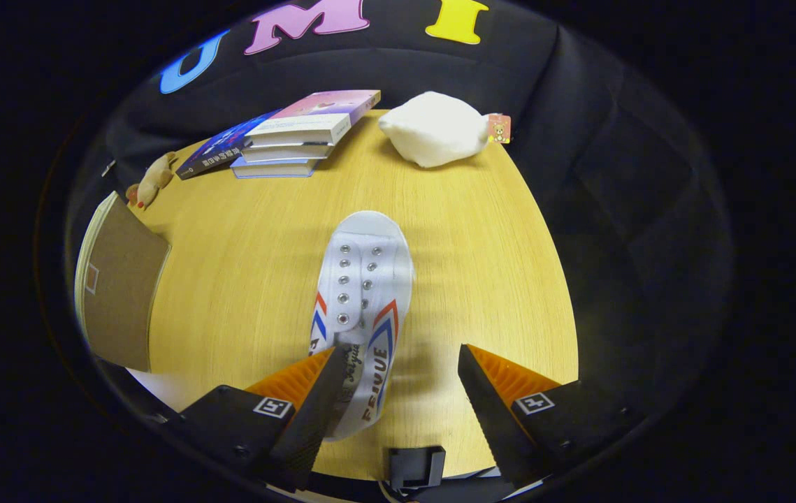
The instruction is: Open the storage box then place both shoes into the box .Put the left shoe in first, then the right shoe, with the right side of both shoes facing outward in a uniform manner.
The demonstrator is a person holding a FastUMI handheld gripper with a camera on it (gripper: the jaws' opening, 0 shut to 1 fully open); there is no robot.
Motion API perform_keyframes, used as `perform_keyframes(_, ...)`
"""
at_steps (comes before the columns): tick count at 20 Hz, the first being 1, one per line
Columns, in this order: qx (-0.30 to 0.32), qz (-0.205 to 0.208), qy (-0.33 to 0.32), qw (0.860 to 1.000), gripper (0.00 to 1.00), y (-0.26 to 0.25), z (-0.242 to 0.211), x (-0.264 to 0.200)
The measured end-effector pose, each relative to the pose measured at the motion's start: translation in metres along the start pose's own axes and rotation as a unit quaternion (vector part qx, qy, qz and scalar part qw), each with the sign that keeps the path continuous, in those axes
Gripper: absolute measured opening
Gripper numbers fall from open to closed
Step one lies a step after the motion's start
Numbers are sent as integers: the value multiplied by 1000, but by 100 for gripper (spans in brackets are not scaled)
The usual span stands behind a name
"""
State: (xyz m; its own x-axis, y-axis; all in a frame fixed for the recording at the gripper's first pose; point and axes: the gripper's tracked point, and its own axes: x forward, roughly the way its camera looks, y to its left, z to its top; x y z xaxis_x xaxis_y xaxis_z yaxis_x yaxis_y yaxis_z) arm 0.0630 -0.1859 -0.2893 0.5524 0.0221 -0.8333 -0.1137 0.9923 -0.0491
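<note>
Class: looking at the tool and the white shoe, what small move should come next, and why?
Probably shift the tool slightly toward the shoe, then close. Its fingers stand open; the shoe's heel end lies against one finger, while the other stands apart over bare table.

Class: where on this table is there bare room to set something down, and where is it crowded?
Free: between shoe and brown box, and between shoe and pillow. Crowded: the far end with books, pillow and toy. The open gripper straddles the shoe's heel.

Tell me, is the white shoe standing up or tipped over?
Standing up. The white shoe sits flat on the table, lace holes facing up, between the open tool's fingers.
</note>
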Motion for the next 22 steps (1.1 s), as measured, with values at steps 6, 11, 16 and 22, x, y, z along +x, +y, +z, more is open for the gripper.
perform_keyframes(6, 4, 3, 25, 1000, 98, -3, -5, 28)
perform_keyframes(11, 20, 50, 31, 998, 76, 12, -5, 29)
perform_keyframes(16, 44, 73, 48, 995, 33, 21, -6, 29)
perform_keyframes(22, 73, 77, 48, 993, 9, 14, -4, 29)
